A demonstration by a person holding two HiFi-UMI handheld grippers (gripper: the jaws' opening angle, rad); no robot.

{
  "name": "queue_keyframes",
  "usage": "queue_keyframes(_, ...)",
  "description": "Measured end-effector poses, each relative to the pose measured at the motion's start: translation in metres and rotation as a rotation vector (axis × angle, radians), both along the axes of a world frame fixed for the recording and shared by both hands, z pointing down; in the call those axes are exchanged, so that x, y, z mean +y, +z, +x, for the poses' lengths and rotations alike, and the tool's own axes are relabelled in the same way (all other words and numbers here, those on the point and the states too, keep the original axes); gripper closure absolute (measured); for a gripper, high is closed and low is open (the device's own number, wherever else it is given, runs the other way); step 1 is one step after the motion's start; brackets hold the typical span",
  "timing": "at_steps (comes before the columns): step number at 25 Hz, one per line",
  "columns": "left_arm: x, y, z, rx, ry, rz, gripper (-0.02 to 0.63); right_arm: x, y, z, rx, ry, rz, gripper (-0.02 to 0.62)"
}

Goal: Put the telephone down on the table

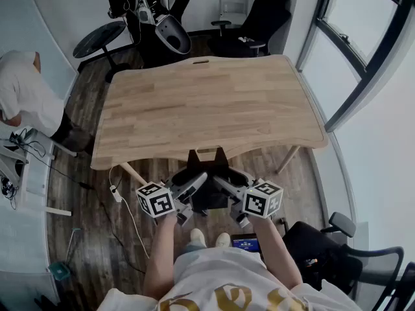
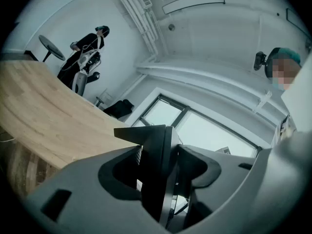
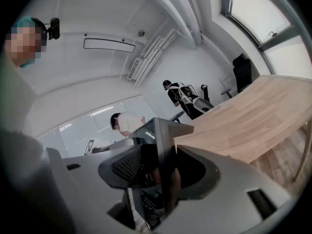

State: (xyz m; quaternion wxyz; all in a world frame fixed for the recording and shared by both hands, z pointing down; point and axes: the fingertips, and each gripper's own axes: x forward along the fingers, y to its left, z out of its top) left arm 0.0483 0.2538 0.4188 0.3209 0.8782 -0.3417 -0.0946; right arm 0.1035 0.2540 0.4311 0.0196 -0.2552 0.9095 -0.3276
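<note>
The telephone (image 1: 207,162) – a black, flat-sided body with an angular top – hangs in the air between the two grippers, just in front of the near edge of the table (image 1: 207,102) and lower than the tabletop; it does not rest on the wood. The left gripper (image 1: 194,185) comes at it from the person's left and the right gripper (image 1: 224,185) from the right, their tips converging on the dark body; each marker cube sits just ahead of a bare forearm.

In the left gripper view, the left gripper (image 2: 157,172) has its jaws set fairly wide with the telephone (image 2: 153,145) standing edge-on between them, the pads closed against both of its sides; the table (image 2: 44,116) slopes away at the left. In the right gripper view, the right gripper (image 3: 157,175) likewise stands wide, clamped on the telephone (image 3: 162,135), whose glossy face catches reflections; the table (image 3: 243,121) runs off to the right.

The tabletop is light wood with a slot near its far edge. Beyond it stand a black office chair (image 1: 259,24) and a dark machine with a white shell (image 1: 155,15); a person in a white shirt (image 1: 23,96) bends over at the far left – well apart from the table; a window (image 1: 366,37) fills the right wall; a white cable (image 1: 126,206) trails over the wooden floor (image 1: 84,238).
</note>
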Motion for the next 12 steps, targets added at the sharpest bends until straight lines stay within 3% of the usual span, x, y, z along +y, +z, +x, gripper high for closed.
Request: queue_keyframes(12, 0.0041, -0.0019, -0.0011, 0.002, 0.005, -0.014, 0.385, 0.0044, -0.0018, -0.0019, 0.009, -0.003, -0.012, 0.376)
